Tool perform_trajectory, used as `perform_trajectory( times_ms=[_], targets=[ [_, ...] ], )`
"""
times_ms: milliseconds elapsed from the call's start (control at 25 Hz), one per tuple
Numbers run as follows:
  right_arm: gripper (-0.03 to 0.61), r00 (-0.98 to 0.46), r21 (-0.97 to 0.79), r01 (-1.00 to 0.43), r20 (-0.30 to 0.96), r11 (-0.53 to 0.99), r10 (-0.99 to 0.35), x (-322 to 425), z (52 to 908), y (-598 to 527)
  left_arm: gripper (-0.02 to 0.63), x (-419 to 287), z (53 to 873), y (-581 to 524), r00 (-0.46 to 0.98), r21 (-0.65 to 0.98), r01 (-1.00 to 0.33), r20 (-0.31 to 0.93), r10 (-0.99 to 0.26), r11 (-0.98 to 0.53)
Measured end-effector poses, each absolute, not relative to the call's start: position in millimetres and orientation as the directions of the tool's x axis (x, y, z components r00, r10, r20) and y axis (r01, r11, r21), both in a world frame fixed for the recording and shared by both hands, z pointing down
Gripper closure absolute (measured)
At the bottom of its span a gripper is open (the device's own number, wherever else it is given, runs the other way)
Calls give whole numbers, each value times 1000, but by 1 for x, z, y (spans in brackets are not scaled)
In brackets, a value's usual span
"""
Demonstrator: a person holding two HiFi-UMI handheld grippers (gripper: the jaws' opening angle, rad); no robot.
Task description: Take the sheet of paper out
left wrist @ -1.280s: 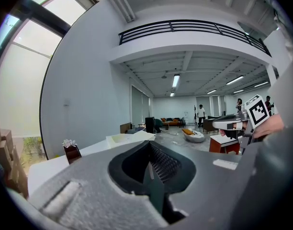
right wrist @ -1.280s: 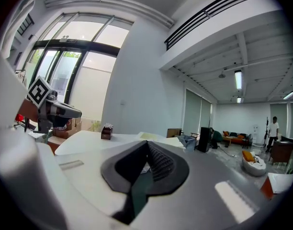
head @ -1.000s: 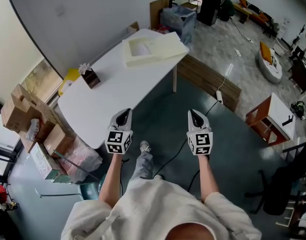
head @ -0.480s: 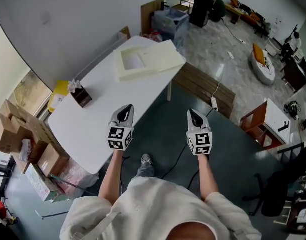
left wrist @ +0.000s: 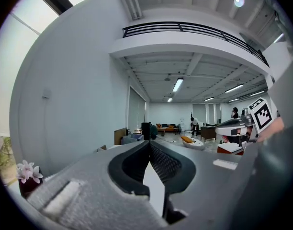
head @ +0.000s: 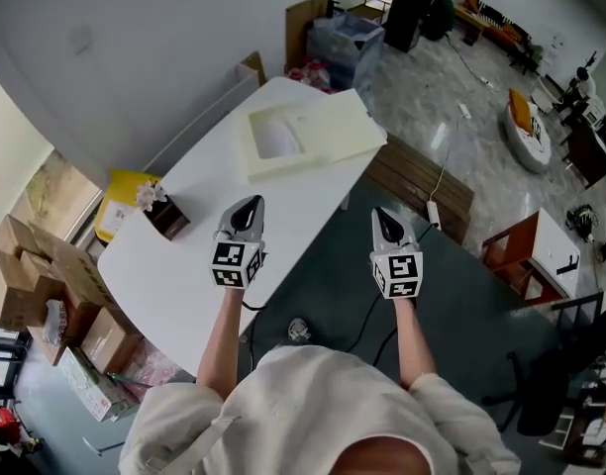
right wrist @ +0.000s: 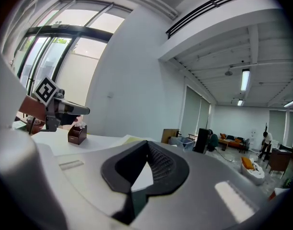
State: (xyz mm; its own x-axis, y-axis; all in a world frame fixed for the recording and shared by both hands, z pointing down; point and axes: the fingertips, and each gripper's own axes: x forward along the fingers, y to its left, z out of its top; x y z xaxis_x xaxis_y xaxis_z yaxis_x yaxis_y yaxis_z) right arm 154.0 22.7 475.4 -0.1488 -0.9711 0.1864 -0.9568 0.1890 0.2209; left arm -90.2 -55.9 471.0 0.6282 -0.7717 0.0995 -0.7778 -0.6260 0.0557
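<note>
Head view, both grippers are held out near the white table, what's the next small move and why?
Probably carry both grippers forward to the cream case at the table's far end, opening the jaws on the way. The left gripper and right gripper are both shut and empty, well short of the case, and the white sheet lies in its recess.

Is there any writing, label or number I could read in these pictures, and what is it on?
None can be read.
Marker cube on the left gripper, and its twin on the right gripper: black-and-white patterns, no words.
Cardboard boxes: print, if any, too small.
</note>
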Motion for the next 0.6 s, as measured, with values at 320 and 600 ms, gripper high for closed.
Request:
perform_trajectory(
  times_ms=[320, 600],
  targets=[
    [577, -164, 231, -950, 202, 209, -966, 143, 484, -23, 612, -103, 484, -97, 617, 87, -787, 106, -780, -611],
    [577, -187, 211, -949, 216, 233, -958, 140, 496, -48, 612, -106, 494, -115, 602, 83, -798, 123, -789, -597]
  ],
)
